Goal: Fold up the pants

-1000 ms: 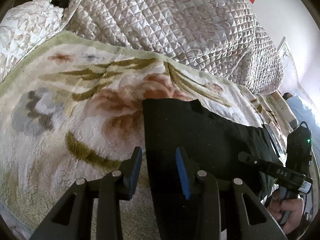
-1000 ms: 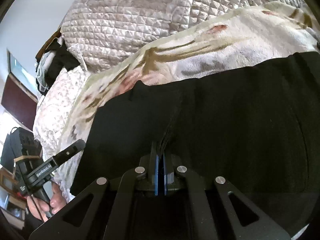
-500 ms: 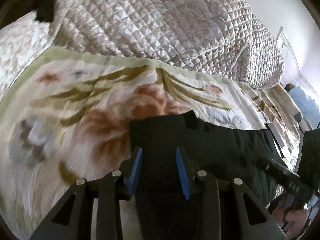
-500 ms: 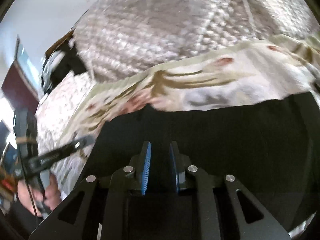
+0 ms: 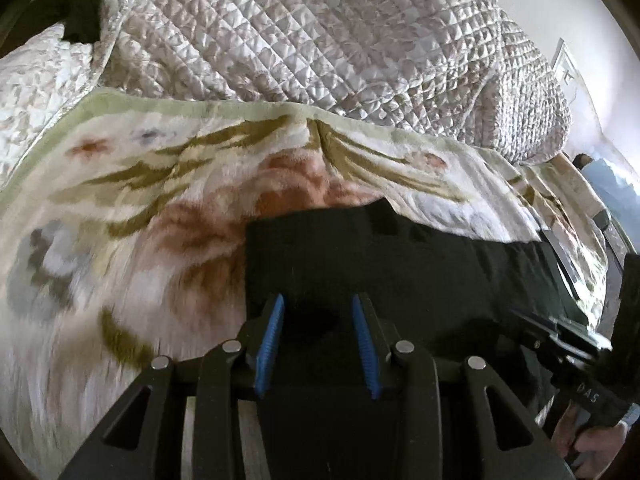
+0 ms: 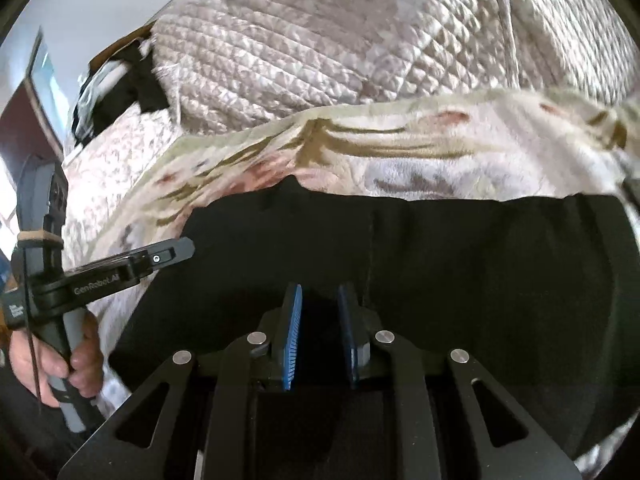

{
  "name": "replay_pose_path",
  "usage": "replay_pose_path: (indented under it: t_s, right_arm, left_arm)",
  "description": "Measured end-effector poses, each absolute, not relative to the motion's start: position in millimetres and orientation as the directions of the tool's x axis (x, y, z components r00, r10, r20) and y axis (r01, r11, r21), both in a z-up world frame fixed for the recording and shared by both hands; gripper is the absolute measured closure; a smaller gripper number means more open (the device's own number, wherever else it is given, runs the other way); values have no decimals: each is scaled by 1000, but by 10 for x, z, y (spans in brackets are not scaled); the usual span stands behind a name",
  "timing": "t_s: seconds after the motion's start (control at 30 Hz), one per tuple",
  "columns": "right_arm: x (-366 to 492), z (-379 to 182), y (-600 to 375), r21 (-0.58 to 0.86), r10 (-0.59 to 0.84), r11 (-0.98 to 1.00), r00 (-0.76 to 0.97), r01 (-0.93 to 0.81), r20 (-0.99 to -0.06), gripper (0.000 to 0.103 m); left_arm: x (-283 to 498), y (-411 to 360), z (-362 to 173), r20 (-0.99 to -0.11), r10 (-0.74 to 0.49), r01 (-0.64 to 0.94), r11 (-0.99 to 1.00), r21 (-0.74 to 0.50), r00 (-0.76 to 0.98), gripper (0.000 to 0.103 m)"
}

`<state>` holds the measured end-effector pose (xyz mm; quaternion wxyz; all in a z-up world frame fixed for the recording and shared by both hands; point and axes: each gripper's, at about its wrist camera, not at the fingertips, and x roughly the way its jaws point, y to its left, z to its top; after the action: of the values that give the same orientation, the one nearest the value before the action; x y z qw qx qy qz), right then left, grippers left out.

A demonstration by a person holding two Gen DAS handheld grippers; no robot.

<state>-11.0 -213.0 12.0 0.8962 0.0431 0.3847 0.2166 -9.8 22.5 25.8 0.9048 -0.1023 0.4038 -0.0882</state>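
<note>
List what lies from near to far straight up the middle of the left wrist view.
Left gripper → black pants → floral blanket → quilted bedspread.

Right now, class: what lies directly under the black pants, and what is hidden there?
The black pants lie flat on a floral blanket, which shows around their edges; a quilted cover is heaped behind. The blanket's pattern beneath the pants is covered, as is whatever lies under the blanket.
</note>
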Motion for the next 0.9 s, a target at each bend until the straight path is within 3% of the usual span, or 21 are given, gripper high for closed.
replay_pose_path:
  t_s: [0.43, 0.6, 0.9]
  right_arm:
    - [-512, 23, -2073, 99, 326, 925, 631, -368, -704, 84]
    - [-683, 112, -2054, 84, 340, 919, 668, -385, -662, 84]
    - [-623, -46, -2059, 140, 364, 913, 611, -383, -703, 84]
  left_arm:
    - [-679, 16, 198, -705, -176, 76, 982, -171, 687, 65]
    - [-805, 38, 241, -702, -145, 49, 987, -155, 697, 65]
    - [-814, -1, 122, -713, -133, 61, 990, -126, 688, 65]
